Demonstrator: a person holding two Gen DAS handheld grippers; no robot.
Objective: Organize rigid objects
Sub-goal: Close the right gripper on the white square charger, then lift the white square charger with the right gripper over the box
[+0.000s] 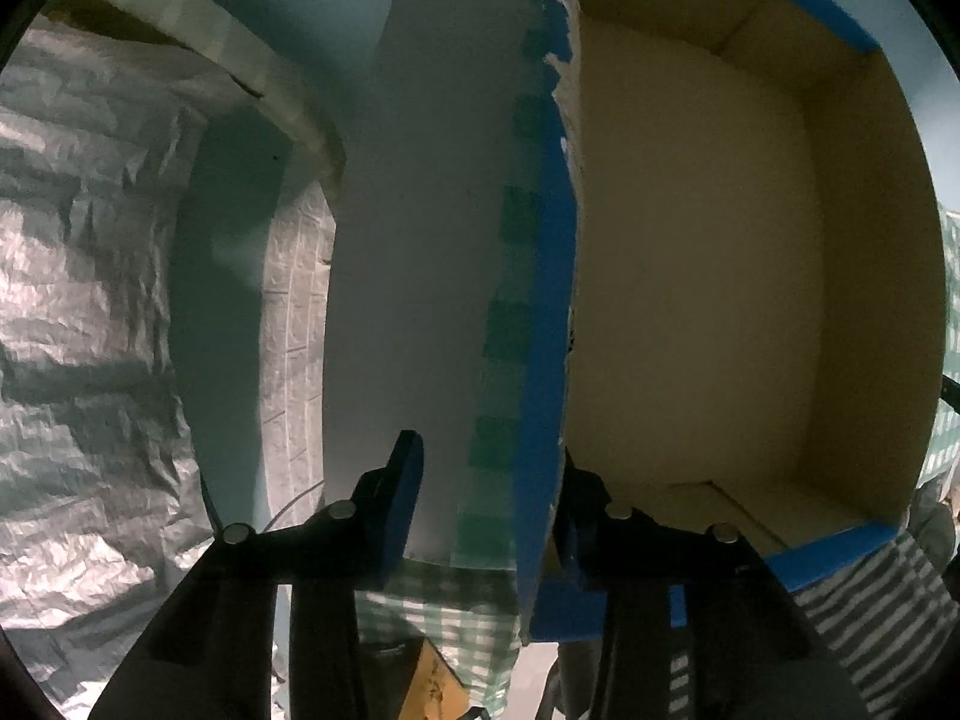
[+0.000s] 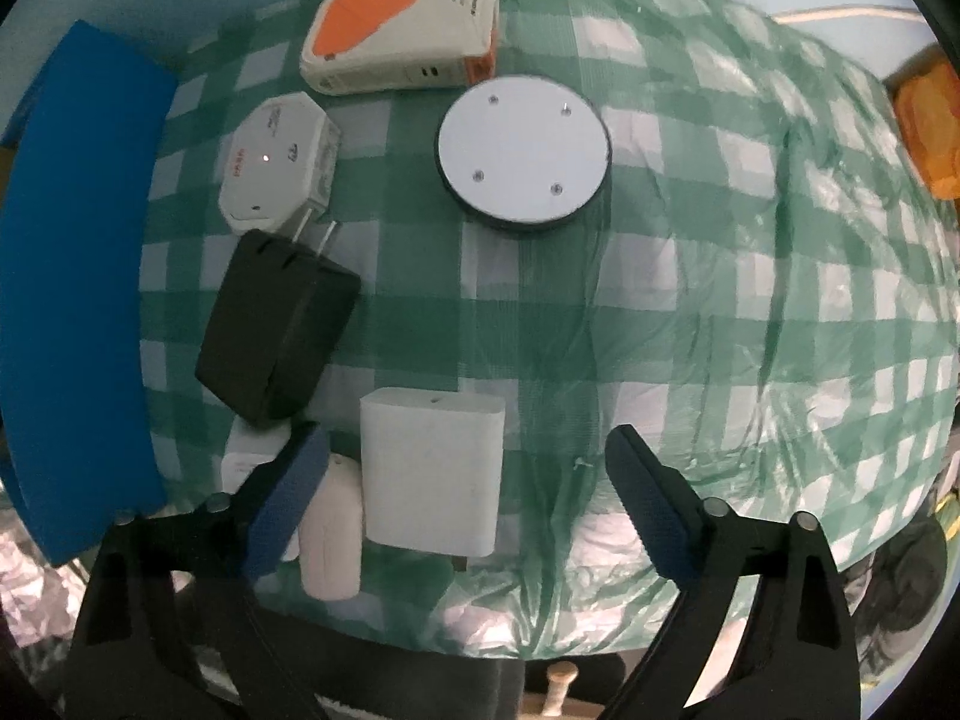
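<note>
1. While both tools point straight down, the right gripper (image 2: 468,438) has its fingers (image 2: 288,492) spread wide with nothing gripped.
2. White square charger (image 2: 432,474) lies between them, nearer the left-hand finger. Neither pad touches it.
3. That same finger overlaps a small rounded white plug (image 2: 330,534) just beside the charger.
4. Further out on the green checked cloth (image 2: 720,300) over the table:
   - black adapter (image 2: 279,324), beyond the charger and to its left
   - white octagonal plug (image 2: 276,162), whose prongs reach the adapter's top edge
   - orange-and-white pack (image 2: 402,30) at the far edge
   - round disc (image 2: 522,144), pale face with a dark rim, apart from the rest
5. Blue box side (image 2: 72,270) borders the cloth on the left.
6. Left gripper (image 1: 489,456) has its fingers (image 1: 402,492) fairly close together, straddling the blue wall (image 1: 552,300) of the open cardboard box (image 1: 690,270).
7. One finger is outside, against a pale panel (image 1: 420,240) alongside that wall. The other is inside the box, mostly hidden behind the wall.
8. Can't tell whether the pads actually press on the wall.
9. Box interior is bare brown card.
10. Crinkled silver sheet (image 1: 78,300) lies off to the left of the box.
</note>
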